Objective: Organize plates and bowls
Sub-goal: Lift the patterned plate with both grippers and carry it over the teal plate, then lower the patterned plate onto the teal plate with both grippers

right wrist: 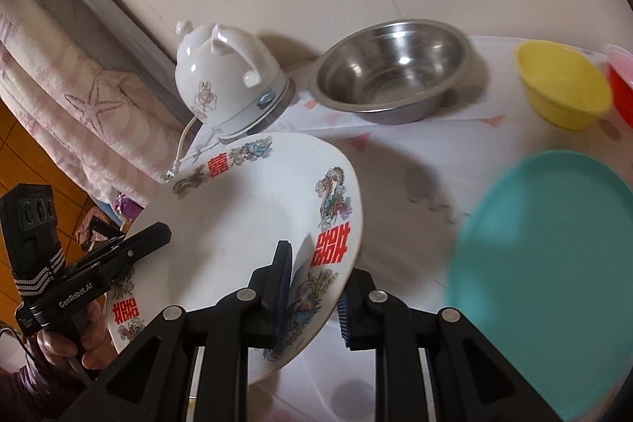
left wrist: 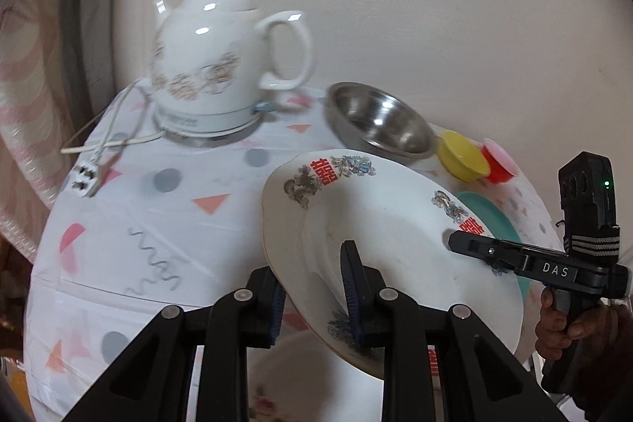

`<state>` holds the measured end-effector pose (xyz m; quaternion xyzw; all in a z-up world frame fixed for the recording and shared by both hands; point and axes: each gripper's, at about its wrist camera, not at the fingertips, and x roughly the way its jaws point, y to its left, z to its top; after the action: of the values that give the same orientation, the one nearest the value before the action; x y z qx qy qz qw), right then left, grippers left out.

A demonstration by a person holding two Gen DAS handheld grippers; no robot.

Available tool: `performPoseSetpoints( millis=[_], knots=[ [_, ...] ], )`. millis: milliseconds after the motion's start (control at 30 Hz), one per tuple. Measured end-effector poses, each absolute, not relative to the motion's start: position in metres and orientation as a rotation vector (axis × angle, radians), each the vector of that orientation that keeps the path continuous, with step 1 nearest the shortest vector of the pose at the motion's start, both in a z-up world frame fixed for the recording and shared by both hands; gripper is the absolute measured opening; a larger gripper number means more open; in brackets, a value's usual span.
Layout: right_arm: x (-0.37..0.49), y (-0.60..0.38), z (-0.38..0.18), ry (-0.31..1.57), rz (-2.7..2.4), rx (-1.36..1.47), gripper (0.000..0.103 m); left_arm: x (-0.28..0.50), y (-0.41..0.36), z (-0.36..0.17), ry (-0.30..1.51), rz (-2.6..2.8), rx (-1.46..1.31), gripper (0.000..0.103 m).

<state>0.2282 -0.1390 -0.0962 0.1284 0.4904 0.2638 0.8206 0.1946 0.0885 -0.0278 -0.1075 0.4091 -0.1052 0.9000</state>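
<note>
Patterned cloth covers the desk. Both grippers' fingers pinch opposite rims of the white plate, lifted and tilted at lower centre: left gripper, right gripper. Uneven pull could slip it onto the teal plate. Only the right view shows flooring.

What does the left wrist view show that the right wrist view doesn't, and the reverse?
Left wrist only: the kettle's plug lying on the tablecloth.
Right wrist only: the orange floor.
Both: the decorated plate, its rim clamped by the left gripper and the right gripper, plus the kettle, steel bowl, yellow bowl and teal plate.
</note>
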Motion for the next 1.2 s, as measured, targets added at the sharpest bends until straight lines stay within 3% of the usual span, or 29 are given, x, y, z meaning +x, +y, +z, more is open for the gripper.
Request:
performPoseSetpoints(
  millis=[733, 1200],
  knots=[
    [0.185, -0.317, -0.085, 1.017, 0.318, 0.312, 0.022, 0.208, -0.088, -0.045, 0.902, -0.430, -0.150, 0.028],
    [0.216, -0.350, -0.105, 1.047, 0.302, 0.244, 0.022, 0.236, -0.132, -0.076, 0.974, -0.385, -0.131, 0.030]
  ],
)
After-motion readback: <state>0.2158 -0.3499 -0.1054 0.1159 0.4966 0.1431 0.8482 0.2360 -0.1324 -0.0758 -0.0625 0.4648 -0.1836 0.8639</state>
